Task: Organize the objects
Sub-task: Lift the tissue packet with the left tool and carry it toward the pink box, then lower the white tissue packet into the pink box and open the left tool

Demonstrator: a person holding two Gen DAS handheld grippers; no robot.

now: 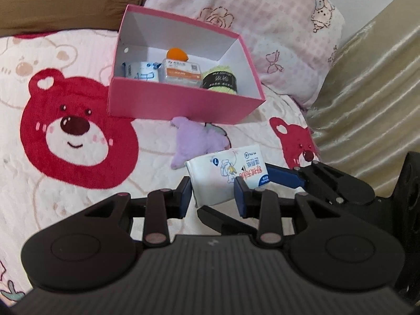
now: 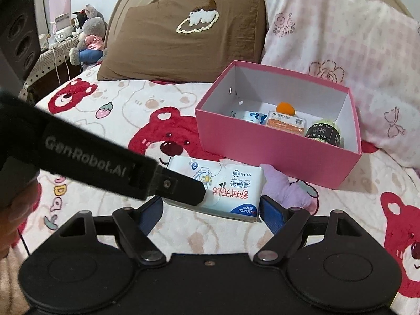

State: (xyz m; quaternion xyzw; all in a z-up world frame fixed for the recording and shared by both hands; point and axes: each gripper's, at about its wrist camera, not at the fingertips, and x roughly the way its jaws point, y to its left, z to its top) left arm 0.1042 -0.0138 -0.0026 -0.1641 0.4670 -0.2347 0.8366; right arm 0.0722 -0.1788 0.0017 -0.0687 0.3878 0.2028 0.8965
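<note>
So both grippers are on the same thing here: a white pack of wet wipes (image 1: 223,176) with blue and red print, held up off the bed (image 1: 78,204). The left gripper (image 1: 214,193) has its blue pads squeezed tight on the short near end of the pack. The right gripper (image 2: 210,210) is clamped across the pack's wide side, so its jaws stand far apart with the pack filling the gap, pads pressed to either end. In the right wrist view the left tool's black finger comes in from the left and lies across the pack's near-left corner.

Just past the pack, lying on the bear-print blanket, is a fluffy purple plush (image 1: 194,141), sitting between the pack and the pink box (image 1: 183,105). The box is open on top, white inside, and sits at the far side of the bed right against the pink floral pillow (image 1: 275,26). Inside it, along the near wall from left to right: a small white-and-blue packet (image 1: 143,72), a clear case with an orange label (image 1: 182,74), and a green yarn ball with a black band (image 1: 221,81). An orange round thing (image 1: 177,53) sits behind the case.

A brown pillow (image 2: 183,39) is at the far left by the headboard, and some stuffed toys (image 2: 88,36) sit on a bedside stand further left.
</note>
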